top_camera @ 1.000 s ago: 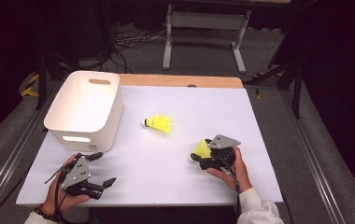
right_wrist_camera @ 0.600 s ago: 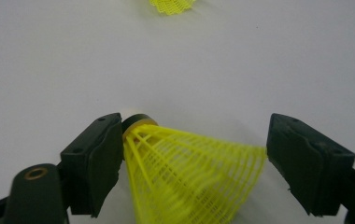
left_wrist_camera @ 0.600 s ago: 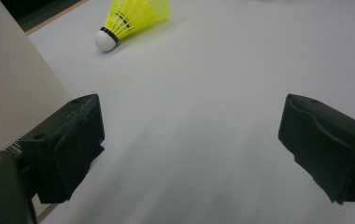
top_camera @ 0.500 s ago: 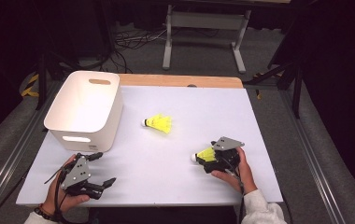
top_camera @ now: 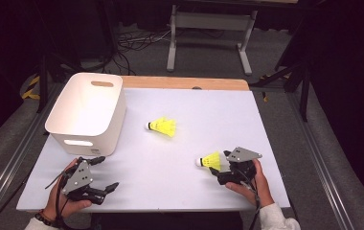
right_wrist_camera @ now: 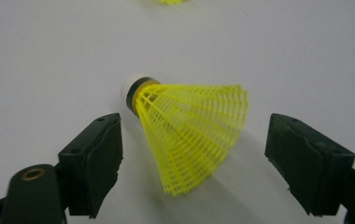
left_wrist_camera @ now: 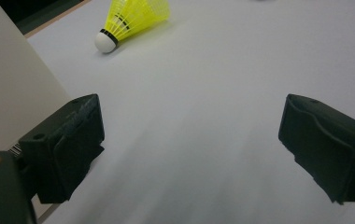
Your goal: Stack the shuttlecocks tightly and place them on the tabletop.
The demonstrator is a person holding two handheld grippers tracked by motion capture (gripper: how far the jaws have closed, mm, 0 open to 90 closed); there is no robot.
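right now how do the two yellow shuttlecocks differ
The near shuttlecock lies between the open jaws of the right gripper, untouched by them; the far shuttlecock lies alone mid-table, closer to the white bin. The near one sits by the table's front right edge, the far one nearer the centre. Both lie on their sides, white cork pointing left, with yellow mesh skirts.

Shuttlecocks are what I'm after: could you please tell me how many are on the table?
2: one shuttlecock lies mid-table right of the white bin, the other shuttlecock lies between the right gripper's open jaws. The bin's inside looks empty.
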